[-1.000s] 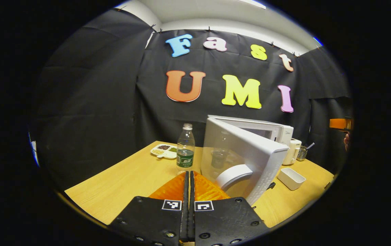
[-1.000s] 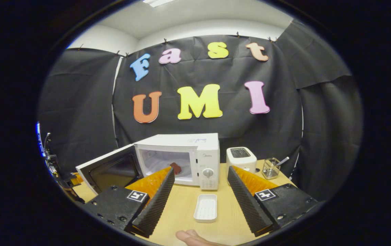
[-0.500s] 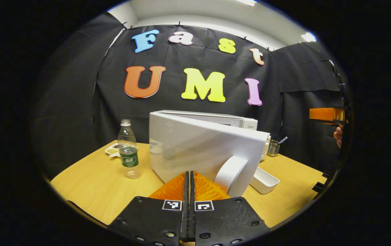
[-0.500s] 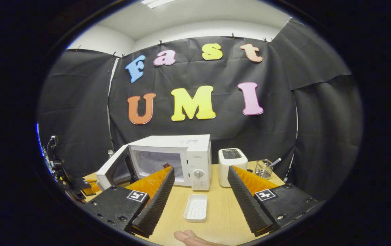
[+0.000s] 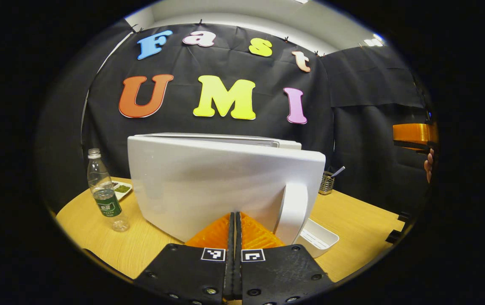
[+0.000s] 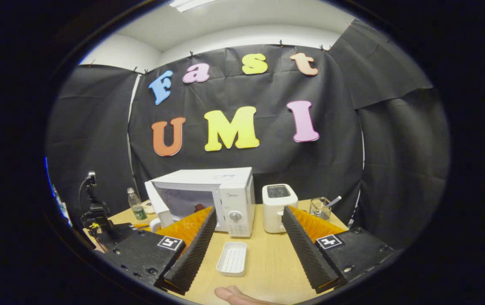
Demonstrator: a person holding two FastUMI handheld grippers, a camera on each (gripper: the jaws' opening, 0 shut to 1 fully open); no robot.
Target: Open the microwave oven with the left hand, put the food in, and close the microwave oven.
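Black cloth (image 6: 344, 140) drapes the booth's far and side walls, clipped along its top edge. Above it runs a white wall (image 6: 234, 36) and ceiling with a bright light panel (image 6: 187, 3). The wooden worktop (image 6: 267, 258) is pale.

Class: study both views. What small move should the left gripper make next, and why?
Probably push the door on until it latches. The left gripper, shut, sits against the door's outer face beside its handle. In the right gripper view the door stands partly ajar from the microwave, with the food inside.
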